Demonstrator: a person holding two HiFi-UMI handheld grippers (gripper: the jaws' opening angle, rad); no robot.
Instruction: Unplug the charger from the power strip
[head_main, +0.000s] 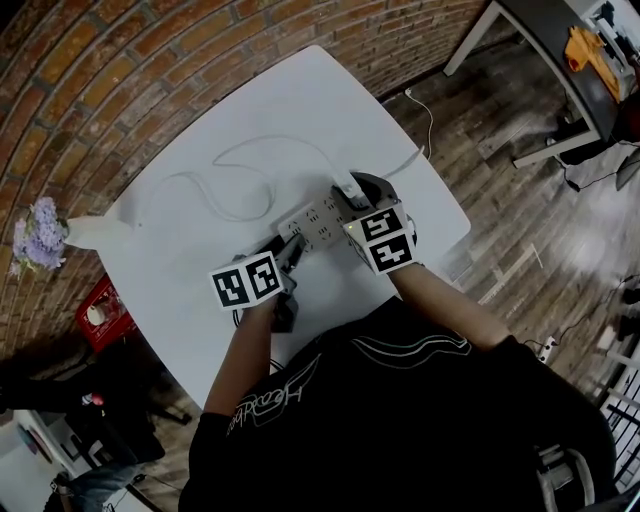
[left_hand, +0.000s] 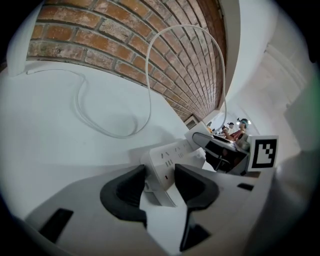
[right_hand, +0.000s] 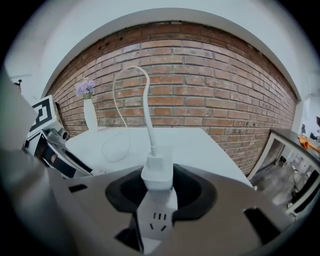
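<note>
A white power strip (head_main: 312, 222) lies on the white table (head_main: 200, 300). A white charger (head_main: 345, 188) is plugged into its far end. The charger's white cable (head_main: 250, 165) loops across the table. My left gripper (head_main: 292, 250) is shut on the strip's near end (left_hand: 167, 160), one dark pad on each long side. My right gripper (head_main: 350, 200) is shut on the charger (right_hand: 159, 172), which stands upright on the strip (right_hand: 156, 220) between the pads. The cable (right_hand: 145, 100) arches up from the charger's top.
A vase of purple flowers (head_main: 40, 235) stands at the table's left corner, next to the brick wall (head_main: 150, 60). A red crate (head_main: 100, 315) sits on the floor below it. A desk (head_main: 570, 60) stands at the upper right.
</note>
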